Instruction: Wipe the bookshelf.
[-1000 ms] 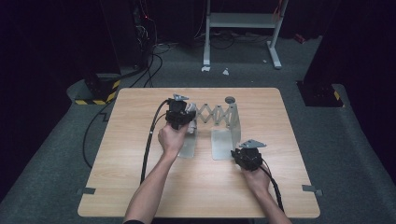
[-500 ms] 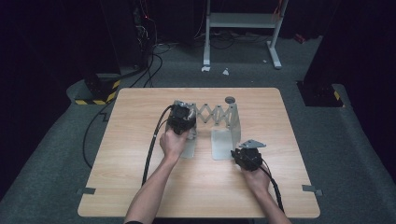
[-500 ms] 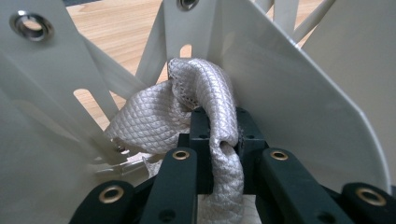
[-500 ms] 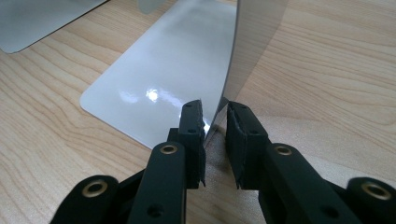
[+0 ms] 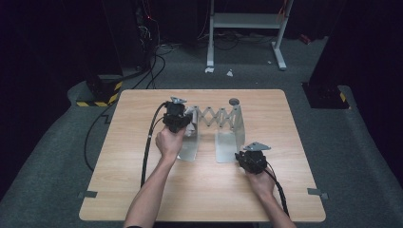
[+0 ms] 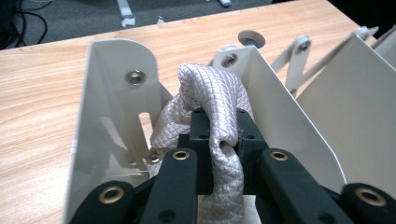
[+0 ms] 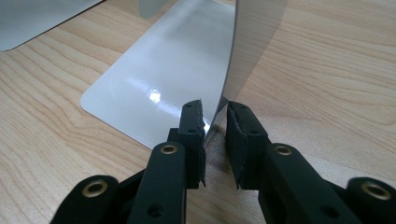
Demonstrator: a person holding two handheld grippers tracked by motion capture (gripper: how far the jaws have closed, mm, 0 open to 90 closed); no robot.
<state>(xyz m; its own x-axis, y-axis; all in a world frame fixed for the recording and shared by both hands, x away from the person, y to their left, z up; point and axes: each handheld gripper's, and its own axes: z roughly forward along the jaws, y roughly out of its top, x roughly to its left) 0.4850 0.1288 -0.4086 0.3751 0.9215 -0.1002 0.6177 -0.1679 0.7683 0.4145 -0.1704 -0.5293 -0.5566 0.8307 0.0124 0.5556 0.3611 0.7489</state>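
Note:
A cream metal rack stands mid-table: a left plate (image 5: 190, 149) and a right plate (image 5: 228, 142) joined by scissor links (image 5: 216, 116). My left gripper (image 5: 184, 124) is at the rack's left end, shut on a pale quilted cloth (image 6: 205, 88). The cloth bulges above the jaws between two upright plates (image 6: 112, 93) (image 6: 280, 107). My right gripper (image 5: 241, 155) is low at the right plate's near corner. In the right gripper view its jaws (image 7: 214, 109) straddle the thin upright edge of that plate (image 7: 252, 28), pinching it.
A small grey round disc (image 5: 234, 101) lies behind the rack. Black cables (image 5: 147, 147) trail off the table's left side. On the floor beyond stand a white metal frame (image 5: 247, 21) and a yellow-black striped box (image 5: 102, 95).
My left gripper, cloth still in it, shifted slightly right toward the rack and then back left. The right gripper has stayed where it was on the plate.

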